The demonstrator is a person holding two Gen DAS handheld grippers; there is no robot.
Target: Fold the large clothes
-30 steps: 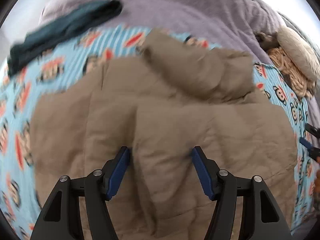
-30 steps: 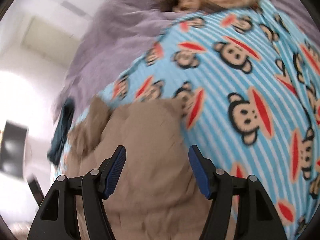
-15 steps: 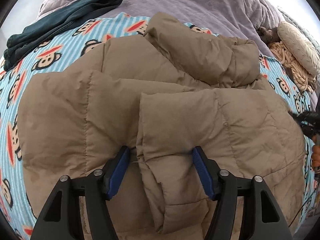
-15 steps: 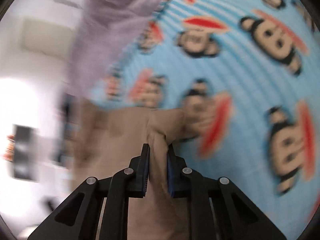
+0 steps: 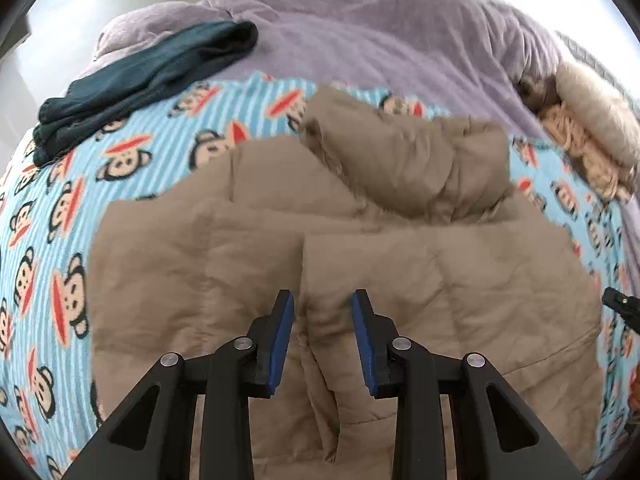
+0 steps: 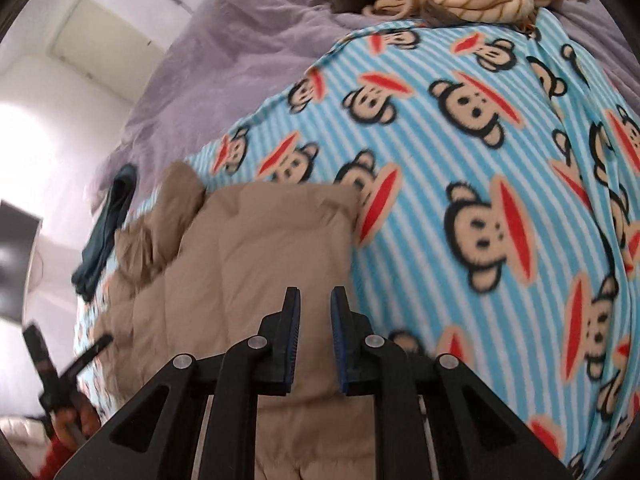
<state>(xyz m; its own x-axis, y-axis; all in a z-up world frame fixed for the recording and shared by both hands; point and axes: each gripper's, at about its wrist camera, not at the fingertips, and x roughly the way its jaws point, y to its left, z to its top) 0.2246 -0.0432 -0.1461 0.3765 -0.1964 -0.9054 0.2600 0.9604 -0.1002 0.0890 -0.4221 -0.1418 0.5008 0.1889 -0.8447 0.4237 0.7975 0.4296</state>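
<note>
Though laid out flat on the blue-striped monkey-print fleece blanket over the bed's lilac duvet, not yet folded over: tan quilted puffer jacket, hood toward the far side, one front panel lapped across the other. Seems to be the grasping step before a fold. Left claw pointing steeply down over the lower middle of the jacket, jaws just drawn in to a modest gap astride the edge of the lapped panel, pads not seen pressing on the cloth. Right claw at the jacket's side edge beside bare blanket, jaws likewise just drawn in, now nearly together with tan fabric between the pads, apparently pinched. Next, probably: finish the left pinch on the panel edge, then lift both holds together and carry the near part toward the hood, keeping the puffy layers from sliding apart. Well clear at the far corner: dark teal folded garment.
</note>
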